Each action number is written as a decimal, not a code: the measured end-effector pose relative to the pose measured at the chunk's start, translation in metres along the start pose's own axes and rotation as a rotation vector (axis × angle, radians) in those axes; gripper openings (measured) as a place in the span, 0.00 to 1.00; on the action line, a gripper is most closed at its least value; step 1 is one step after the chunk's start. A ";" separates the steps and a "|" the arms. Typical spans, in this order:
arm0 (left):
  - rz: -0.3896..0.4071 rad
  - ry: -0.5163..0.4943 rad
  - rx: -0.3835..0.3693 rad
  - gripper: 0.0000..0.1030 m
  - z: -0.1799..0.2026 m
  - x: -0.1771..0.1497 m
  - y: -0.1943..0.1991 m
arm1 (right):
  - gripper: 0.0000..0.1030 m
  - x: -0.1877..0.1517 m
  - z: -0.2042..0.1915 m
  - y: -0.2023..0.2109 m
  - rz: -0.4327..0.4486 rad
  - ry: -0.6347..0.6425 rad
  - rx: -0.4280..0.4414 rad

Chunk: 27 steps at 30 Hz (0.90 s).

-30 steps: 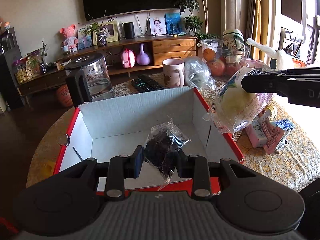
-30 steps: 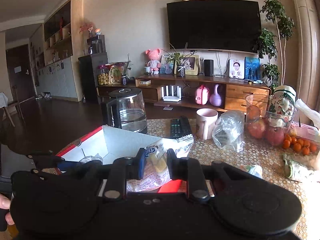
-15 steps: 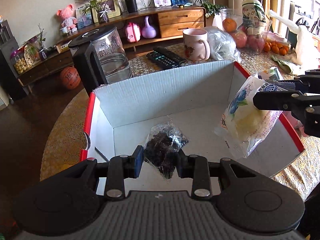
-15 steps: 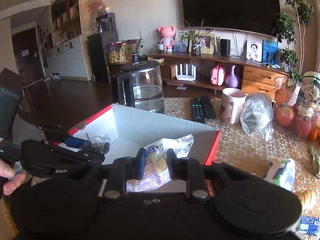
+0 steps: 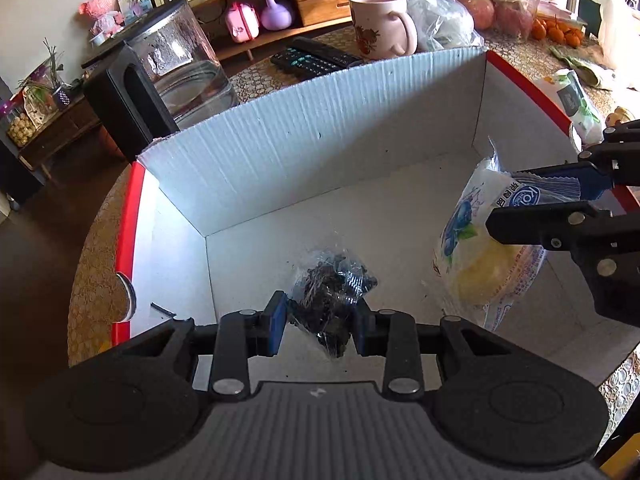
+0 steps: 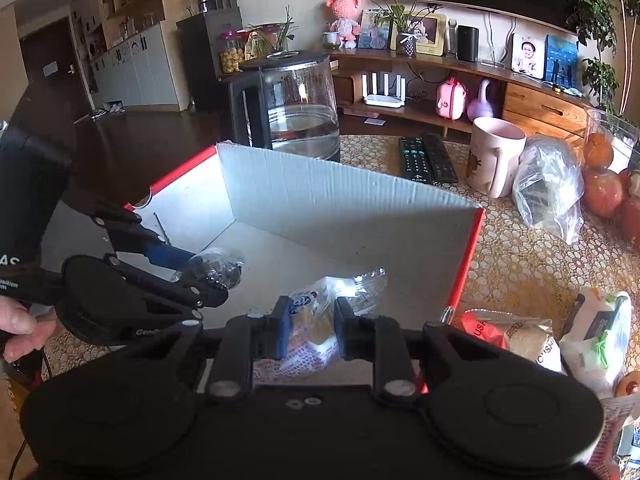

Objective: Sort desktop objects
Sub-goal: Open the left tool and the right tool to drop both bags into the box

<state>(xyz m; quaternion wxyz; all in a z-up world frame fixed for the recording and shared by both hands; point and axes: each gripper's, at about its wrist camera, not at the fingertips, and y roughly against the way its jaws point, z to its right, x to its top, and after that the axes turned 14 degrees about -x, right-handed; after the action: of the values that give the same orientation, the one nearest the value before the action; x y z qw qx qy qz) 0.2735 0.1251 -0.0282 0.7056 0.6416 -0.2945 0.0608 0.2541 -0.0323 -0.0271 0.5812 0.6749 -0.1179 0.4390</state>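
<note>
Right, both hands are loaded over the box (image 5: 360, 128). My left gripper (image 5: 320, 316) is clenched on the dark packet (image 5: 332, 288), hanging just above the box floor. My right gripper (image 6: 308, 328) is gripping the bun bag (image 5: 480, 256), also inside the walls. Neither is let go yet, and the floor looks bare, so nothing is sorted so far, I'd say. Still left out on the table (image 6: 520, 264): snack packs (image 6: 516, 340), the remotes (image 6: 424, 156), the mug (image 6: 496, 156), a clear bag (image 6: 548, 184).
</note>
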 end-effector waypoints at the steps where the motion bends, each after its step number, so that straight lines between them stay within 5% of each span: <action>1: -0.006 0.004 0.003 0.31 -0.001 0.001 -0.002 | 0.22 -0.001 -0.001 0.000 0.000 0.009 0.002; 18: -0.128 0.062 -0.003 0.32 -0.009 0.007 -0.020 | 0.26 -0.005 -0.009 -0.002 -0.023 0.087 0.000; 19: -0.129 0.061 0.004 0.34 -0.009 0.009 -0.021 | 0.27 -0.004 -0.009 -0.001 -0.020 0.090 -0.004; 21: -0.118 0.063 0.013 0.56 -0.008 0.008 -0.018 | 0.31 -0.003 -0.007 0.001 -0.020 0.088 0.002; 22: -0.107 0.061 0.013 0.60 -0.006 0.008 -0.015 | 0.36 -0.003 -0.006 0.003 -0.020 0.088 0.003; 23: -0.097 0.060 0.011 0.61 -0.005 0.008 -0.012 | 0.42 -0.003 -0.005 0.005 -0.016 0.087 0.001; 27: -0.081 0.070 0.003 0.61 -0.001 0.004 -0.004 | 0.40 -0.004 0.001 0.015 -0.004 0.083 0.004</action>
<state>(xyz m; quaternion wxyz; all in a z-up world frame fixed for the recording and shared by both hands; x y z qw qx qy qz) 0.2787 0.1245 -0.0296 0.7166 0.6514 -0.2433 0.0551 0.2419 -0.0388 -0.0193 0.5852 0.6575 -0.0917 0.4656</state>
